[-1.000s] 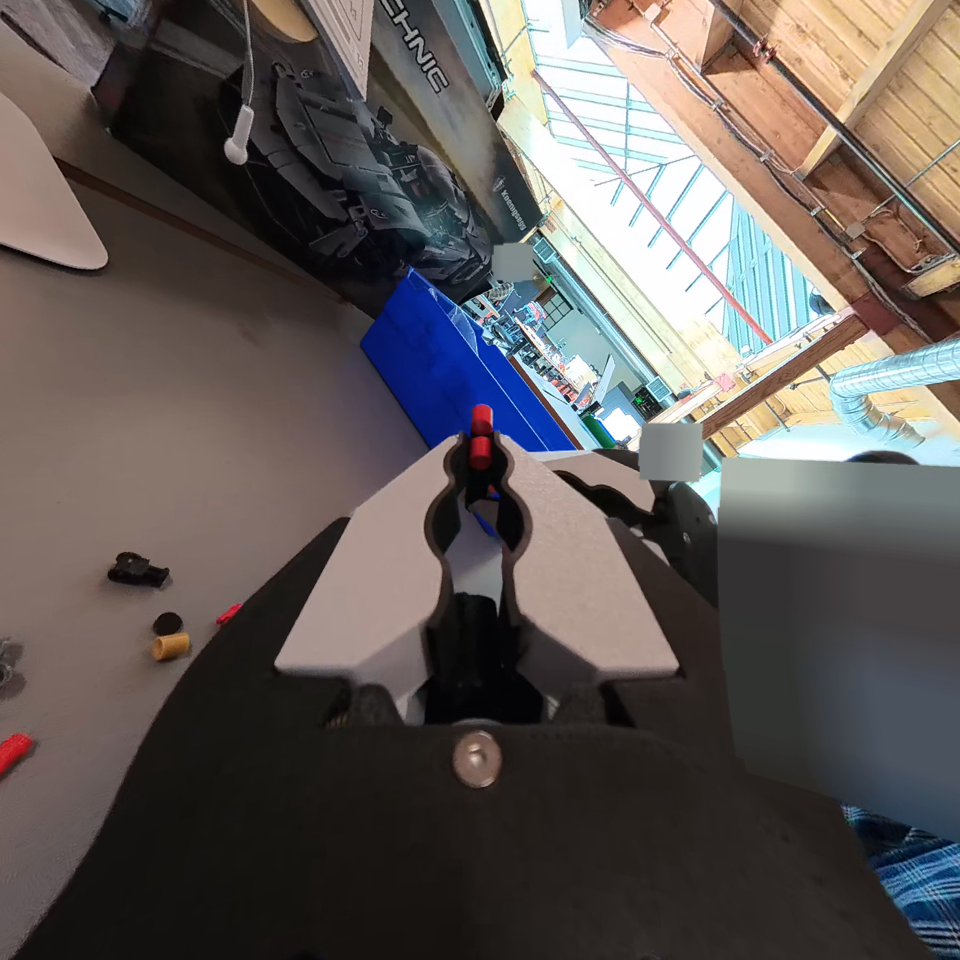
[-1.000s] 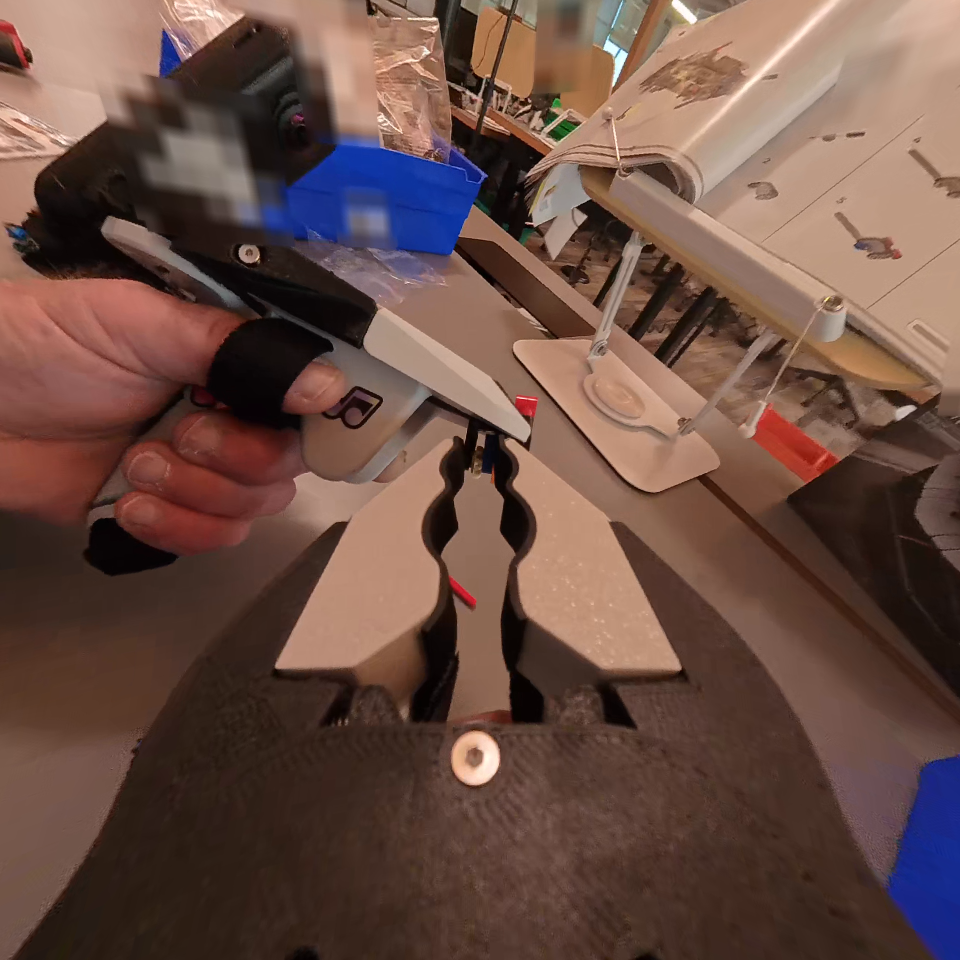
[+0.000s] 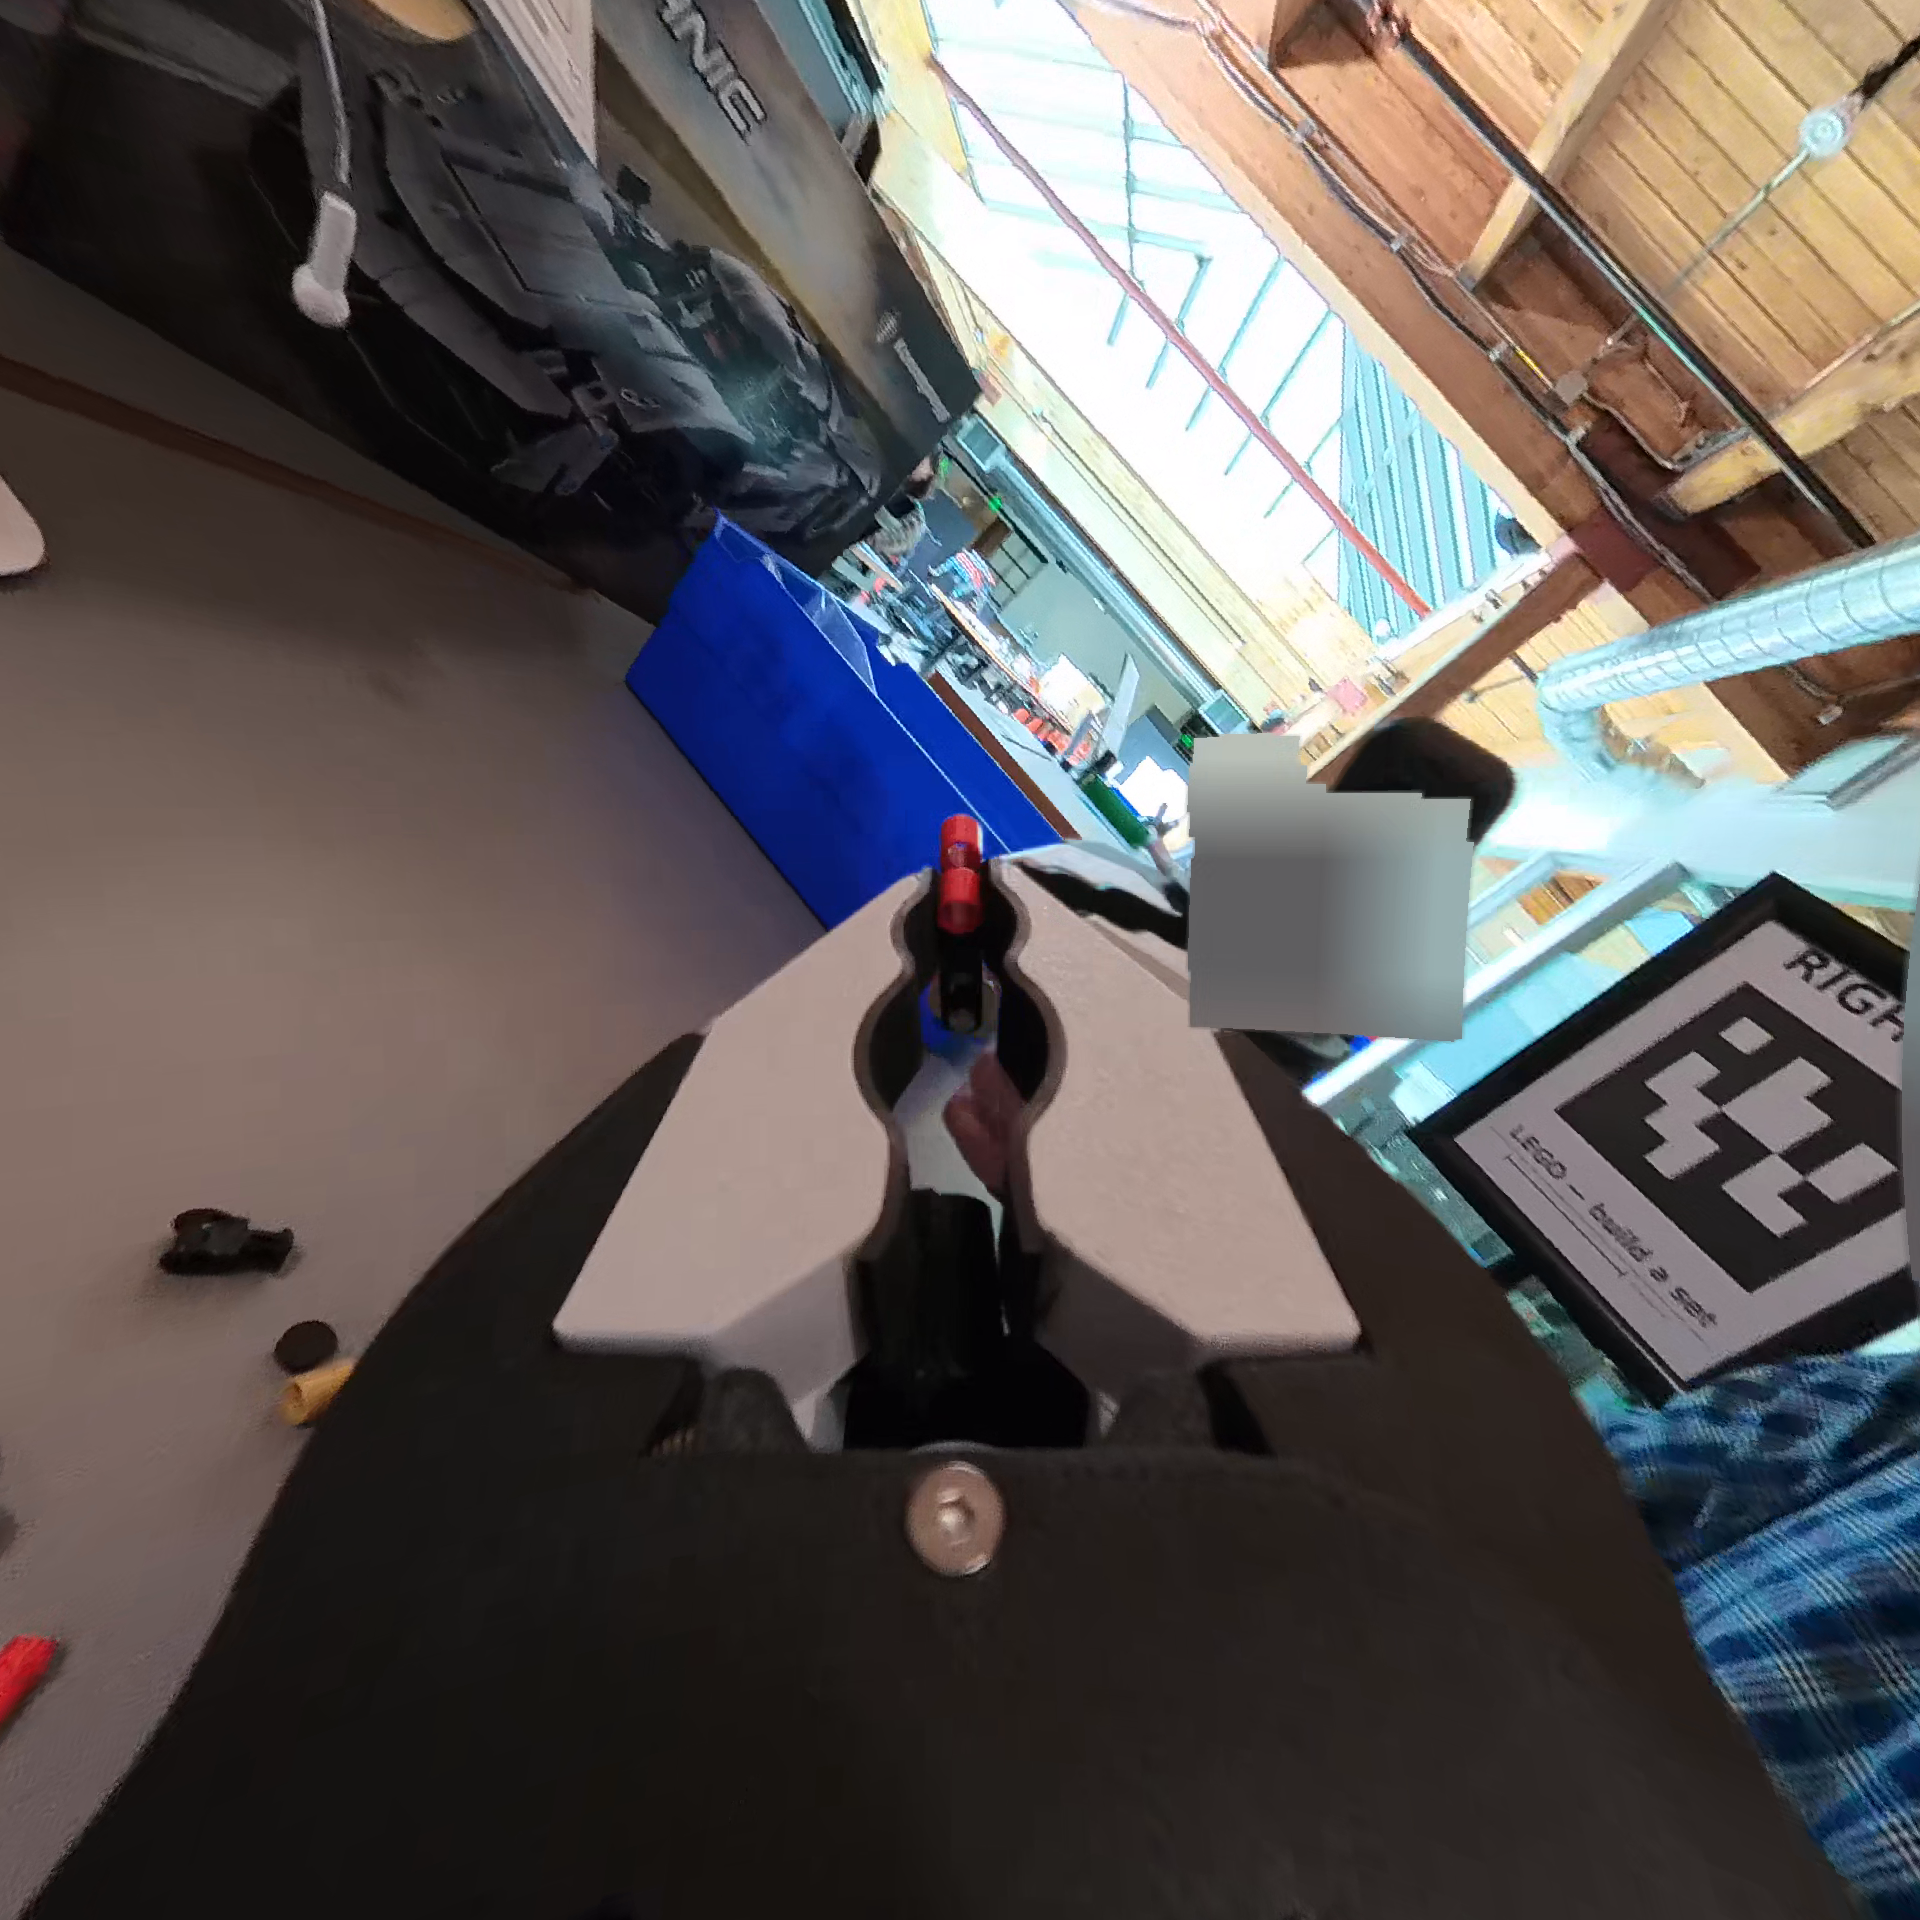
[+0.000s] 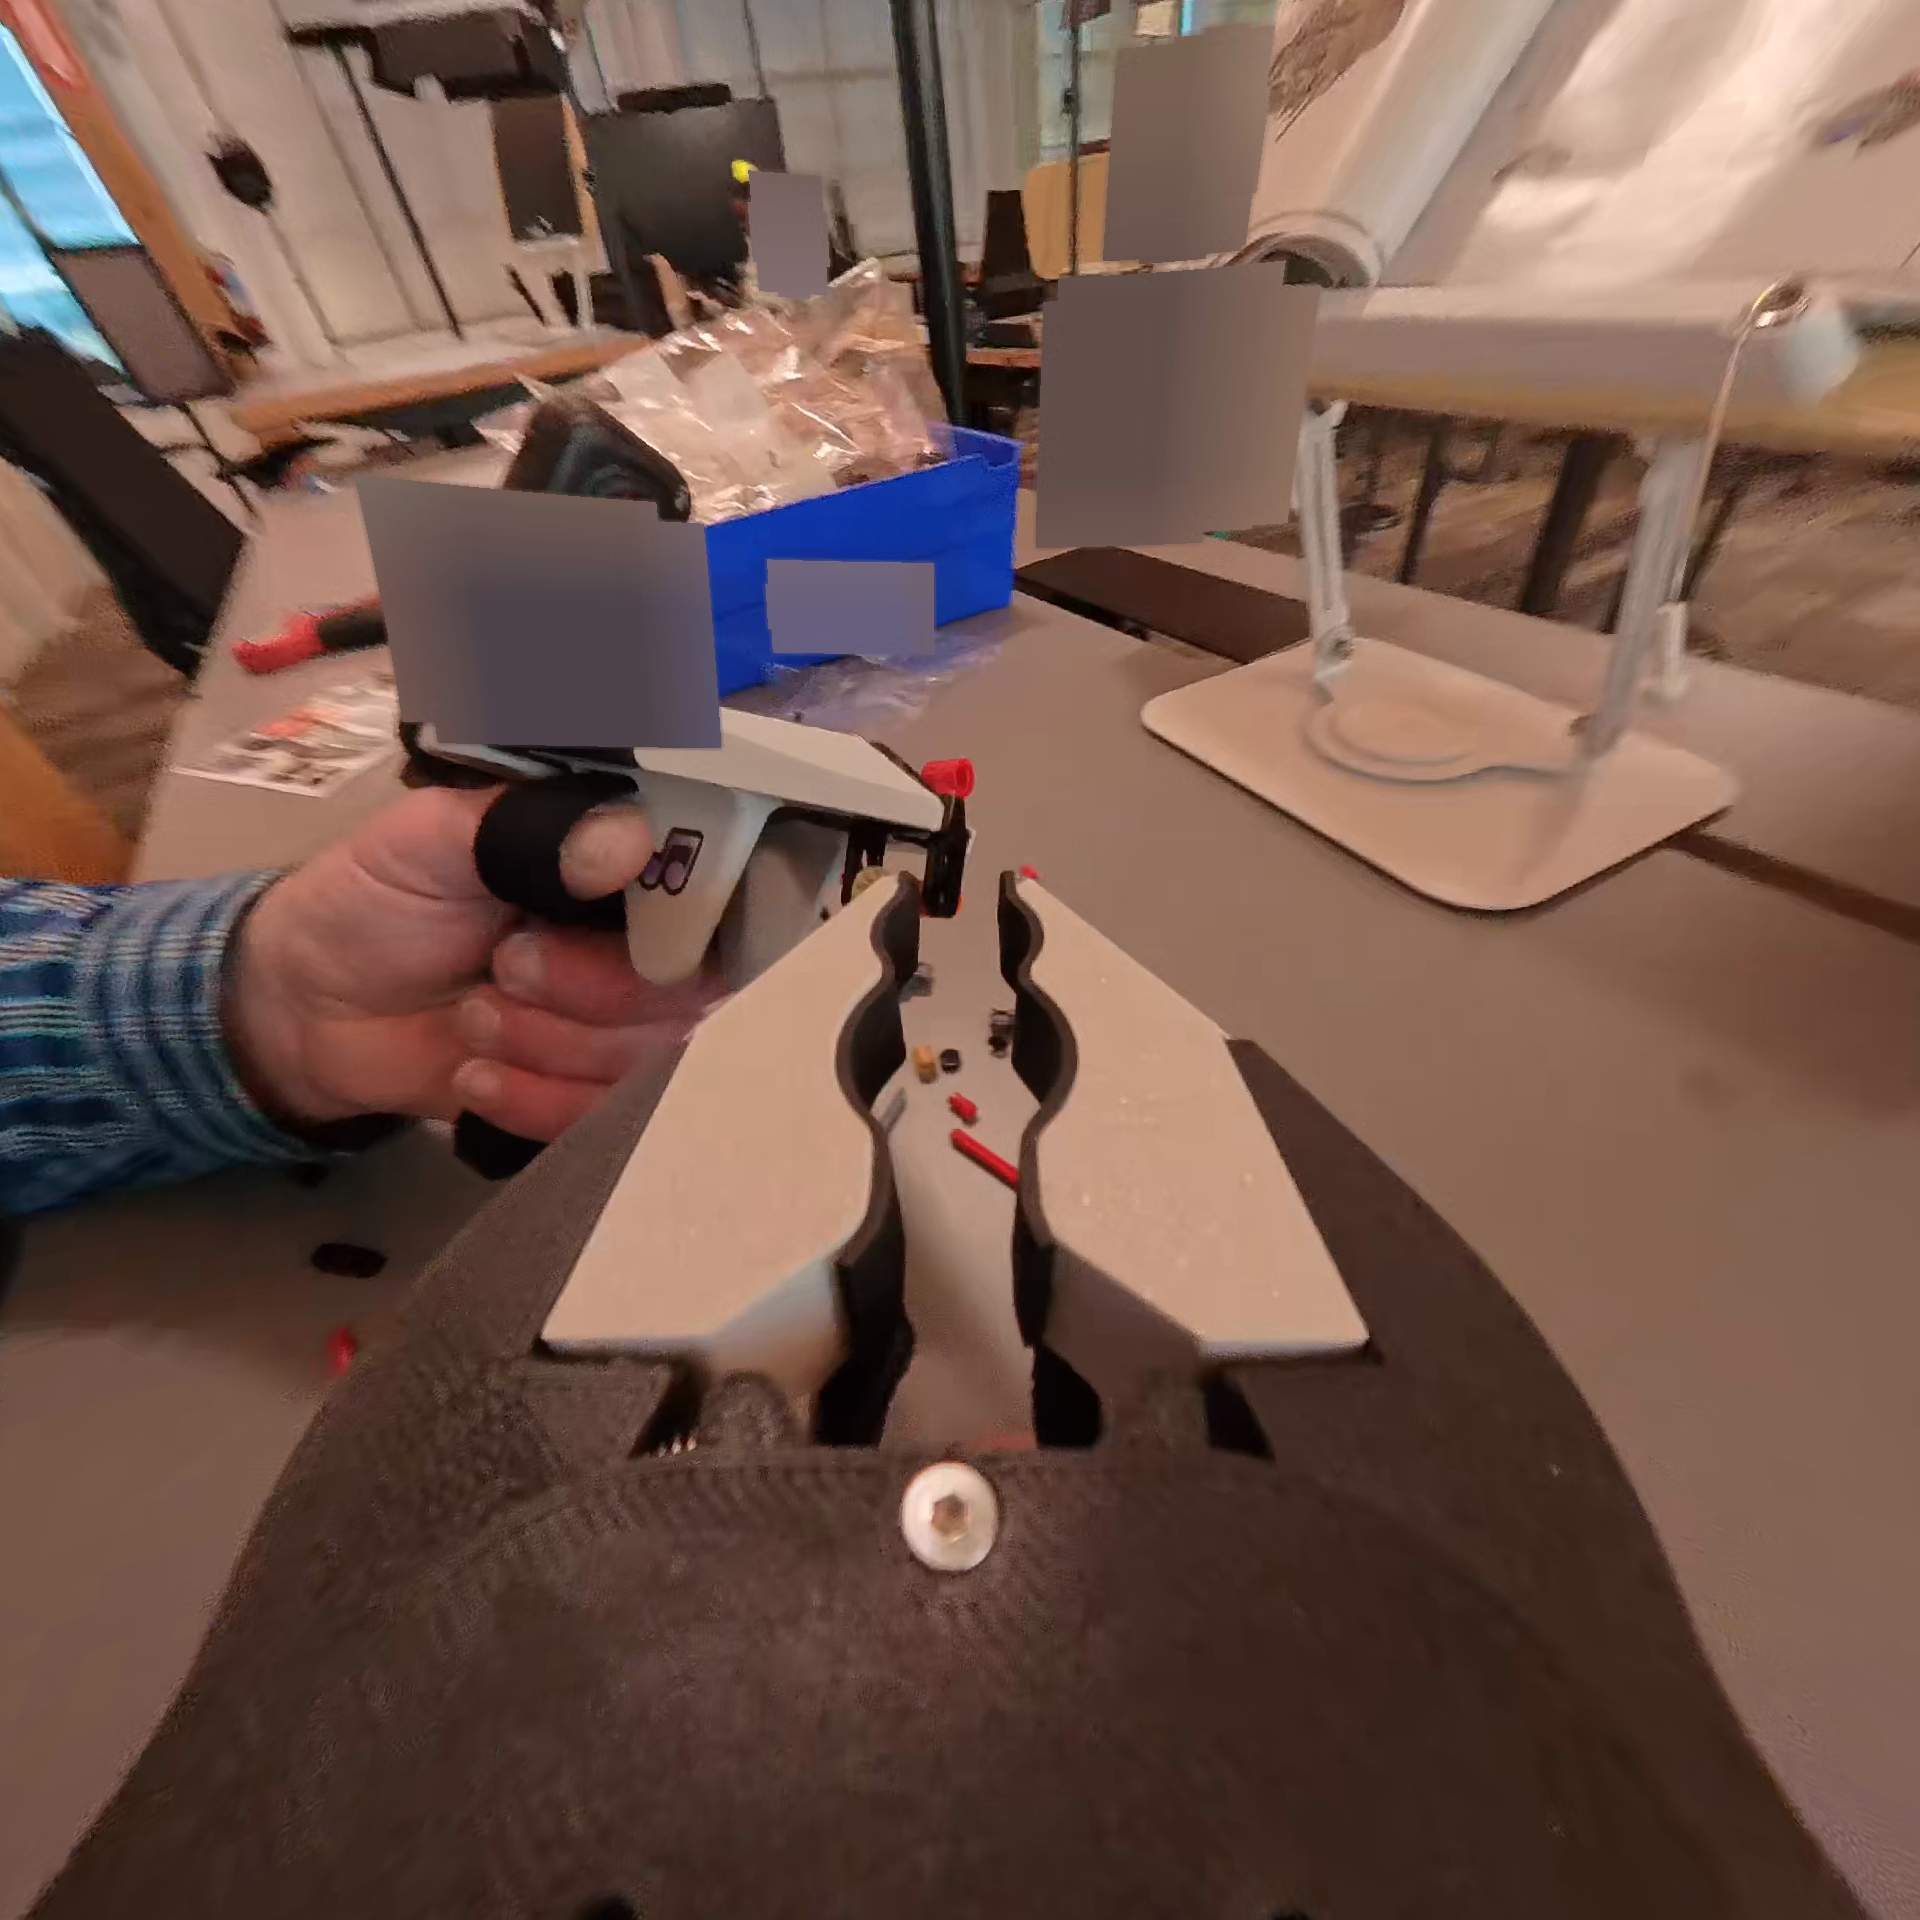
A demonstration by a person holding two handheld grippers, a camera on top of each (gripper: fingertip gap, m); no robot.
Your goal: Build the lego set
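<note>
My left gripper is shut on a small lego assembly: a red bush on top, a black beam below it and a blue pin at the bottom. It holds the assembly above the grey table. In the right wrist view a hand holds that left gripper, and the assembly hangs at its tip. My right gripper is open and empty, with its fingertips just short of the black beam. Loose parts lie on the table between its fingers: a tan piece, a red pin and a red axle.
A blue bin with plastic bags stands behind the grippers and also shows in the left wrist view. A white book stand is at the right. The dark set box stands at the table's far edge. More loose parts lie to the left. Both grippers' tips are close together, under 4 cm apart.
My right gripper has opened and drawn back from the assembly it was pinching. My left gripper still holds the assembly. Both views have swung.
</note>
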